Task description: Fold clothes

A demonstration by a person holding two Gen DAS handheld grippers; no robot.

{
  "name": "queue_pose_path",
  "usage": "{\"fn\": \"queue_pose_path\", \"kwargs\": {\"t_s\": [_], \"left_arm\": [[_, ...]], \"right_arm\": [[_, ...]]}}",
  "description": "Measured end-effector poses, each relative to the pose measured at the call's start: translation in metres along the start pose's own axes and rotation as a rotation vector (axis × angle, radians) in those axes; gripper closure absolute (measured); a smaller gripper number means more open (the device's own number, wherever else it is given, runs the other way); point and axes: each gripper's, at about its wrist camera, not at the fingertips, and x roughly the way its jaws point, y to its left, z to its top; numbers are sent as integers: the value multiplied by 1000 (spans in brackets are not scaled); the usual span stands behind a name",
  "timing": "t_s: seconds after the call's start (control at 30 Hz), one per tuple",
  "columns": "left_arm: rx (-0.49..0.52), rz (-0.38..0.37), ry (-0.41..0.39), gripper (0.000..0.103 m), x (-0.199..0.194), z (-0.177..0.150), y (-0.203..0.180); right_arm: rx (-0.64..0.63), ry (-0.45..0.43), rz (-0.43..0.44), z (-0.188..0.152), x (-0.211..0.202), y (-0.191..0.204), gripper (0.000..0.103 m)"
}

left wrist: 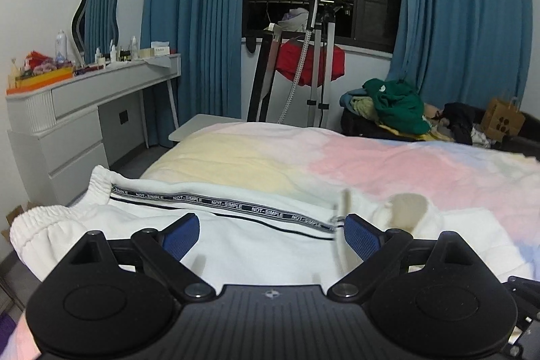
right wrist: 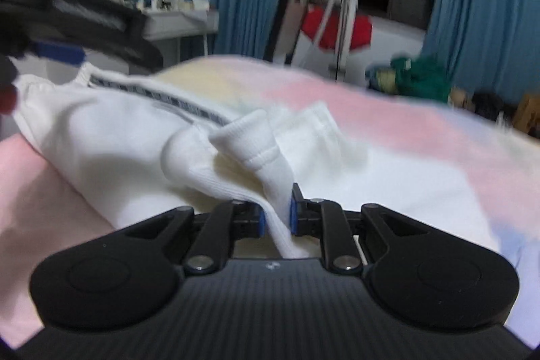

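Observation:
White trousers [left wrist: 263,245] with a black "NOT-SIMPLE" side stripe lie on a pastel blanket [left wrist: 388,164] on the bed, elastic waistband at the left. My left gripper [left wrist: 271,235] is open just above the white cloth, holding nothing. In the right wrist view my right gripper [right wrist: 277,211] is shut on a ribbed white cuff of the trousers [right wrist: 249,144], which bunches up ahead of the fingers. The left gripper [right wrist: 60,51] shows blurred at the upper left of that view, over the waistband.
A white dressing table [left wrist: 84,97] with a mirror and bottles stands left of the bed. A garment steamer stand [left wrist: 317,63] and red cloth are by the dark window. A pile of green and dark clothes [left wrist: 398,107] lies at the far right.

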Motion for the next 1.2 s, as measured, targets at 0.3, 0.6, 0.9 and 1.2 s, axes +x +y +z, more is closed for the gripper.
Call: {"fn": "queue_pose_path", "kwargs": {"t_s": [0.3, 0.6, 0.9, 1.2], "left_arm": [[1, -57, 37, 9, 13, -6, -2], [-52, -156, 45, 9, 18, -9, 5], [-95, -149, 68, 9, 32, -15, 3], [-41, -91, 111, 10, 45, -23, -5]], "right_arm": [[22, 68, 143, -7, 21, 12, 82], [297, 140, 296, 15, -3, -20, 31], [425, 77, 211, 17, -21, -49, 26], [404, 198, 180, -6, 29, -39, 30]]}}
